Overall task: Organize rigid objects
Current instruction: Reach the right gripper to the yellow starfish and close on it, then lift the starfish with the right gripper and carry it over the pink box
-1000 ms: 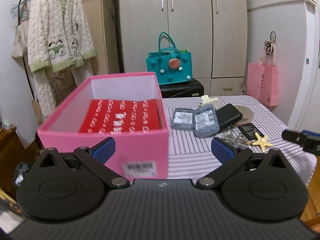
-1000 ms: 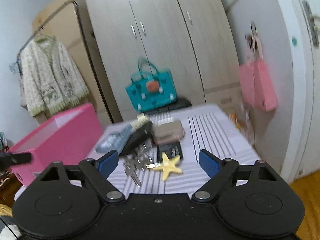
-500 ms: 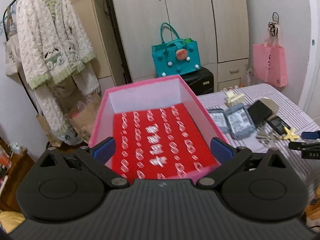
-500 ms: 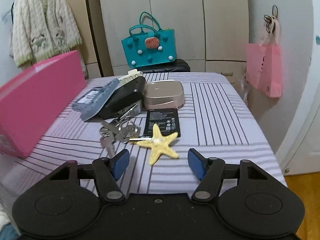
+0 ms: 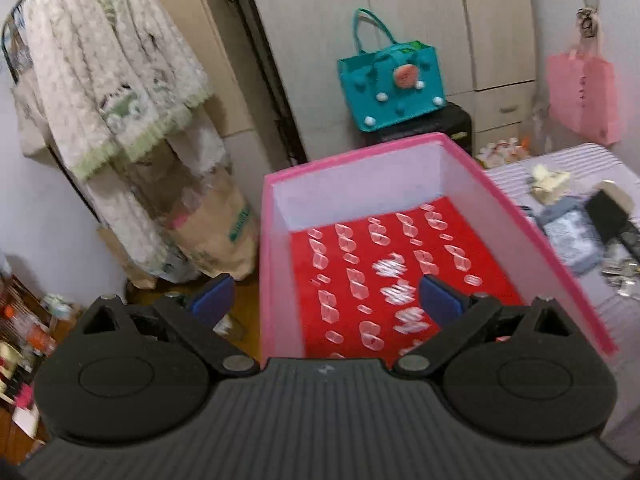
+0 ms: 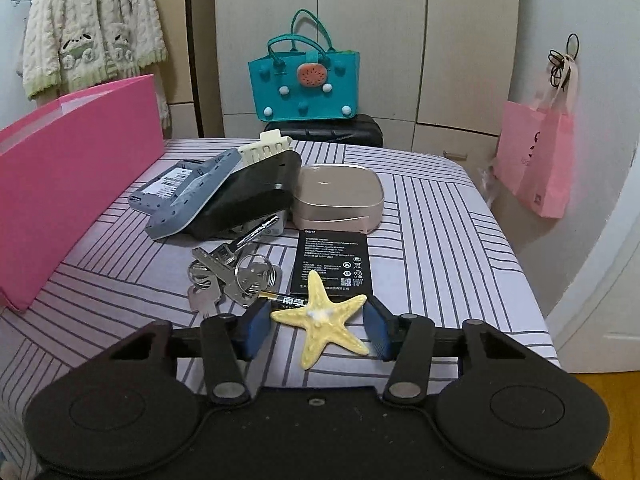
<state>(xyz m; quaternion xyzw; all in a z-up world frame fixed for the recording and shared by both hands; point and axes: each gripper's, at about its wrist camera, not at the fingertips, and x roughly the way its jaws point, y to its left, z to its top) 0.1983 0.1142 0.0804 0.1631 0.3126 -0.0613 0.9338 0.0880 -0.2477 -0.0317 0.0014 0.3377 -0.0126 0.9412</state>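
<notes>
A yellow starfish (image 6: 320, 320) lies on the striped table (image 6: 440, 240), right between the blue pads of my right gripper (image 6: 316, 330). Its jaws are closing and the pads stand at the tips of the starfish's side arms; I see no firm squeeze. Behind it lie a bunch of keys (image 6: 228, 276), a small battery (image 6: 288, 300), a flat black battery pack (image 6: 334, 260), a beige case (image 6: 338, 196), a black power bank (image 6: 248, 196) and grey devices (image 6: 184, 192). My left gripper (image 5: 326, 298) hangs open and empty above the pink box (image 5: 352, 158), astride its left wall.
The pink box (image 6: 80, 168) stands along the table's left side; its red floor (image 5: 400, 280) holds nothing. A teal bag (image 6: 304, 84) sits on a black case past the far edge, a pink bag (image 6: 536, 164) hangs at the right, and a cardigan (image 5: 120, 80) at the left.
My left gripper rose and swung left, from facing the box's front to looking down into it. My right gripper came down to the starfish and its jaws narrowed around it.
</notes>
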